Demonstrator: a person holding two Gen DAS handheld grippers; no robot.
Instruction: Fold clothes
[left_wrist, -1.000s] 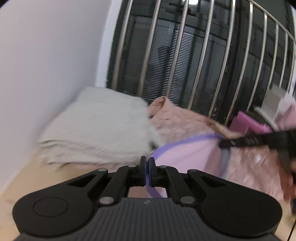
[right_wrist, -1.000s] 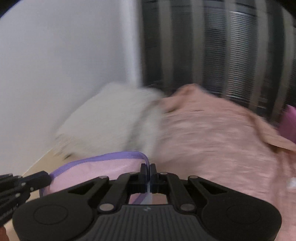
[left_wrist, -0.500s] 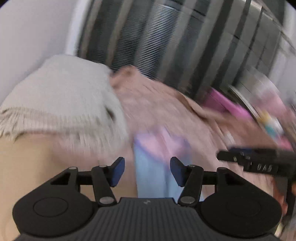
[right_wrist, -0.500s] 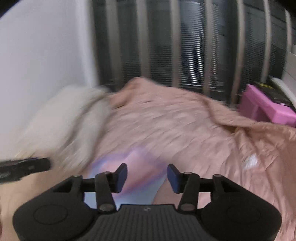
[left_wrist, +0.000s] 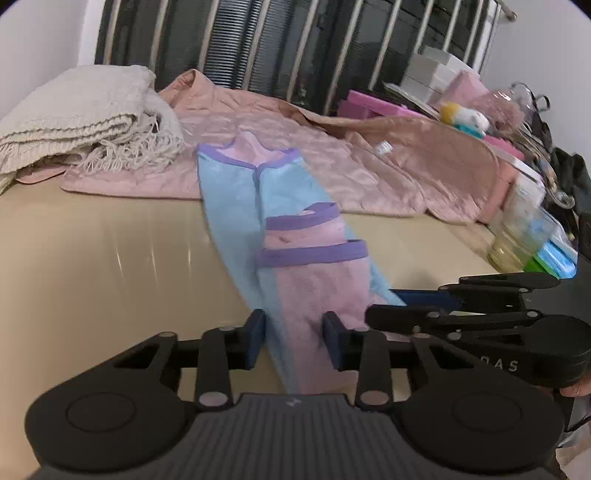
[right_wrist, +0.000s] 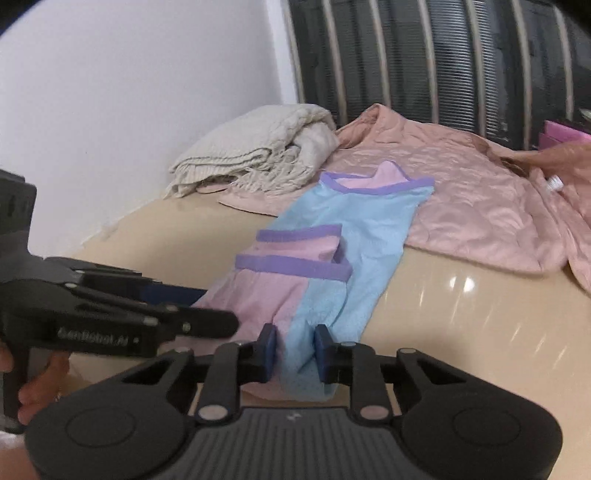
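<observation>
Beige tabletop holds garment, blanket, pink quilt.

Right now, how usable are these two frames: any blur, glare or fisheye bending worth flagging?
Left wrist view: mostly sharp, the blue and pink garment slightly smeared near the left tongs; window bars bow outward, light streaks on the glossy table. Right wrist view: softer overall, the cream blanket fuzzy, bright glare on the table right of the right tongs.

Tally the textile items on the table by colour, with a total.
Blue-and-pink garment with purple trim: 1
Pink quilted blanket: 1
Cream fringed knit throw: 1
Total: 3
</observation>
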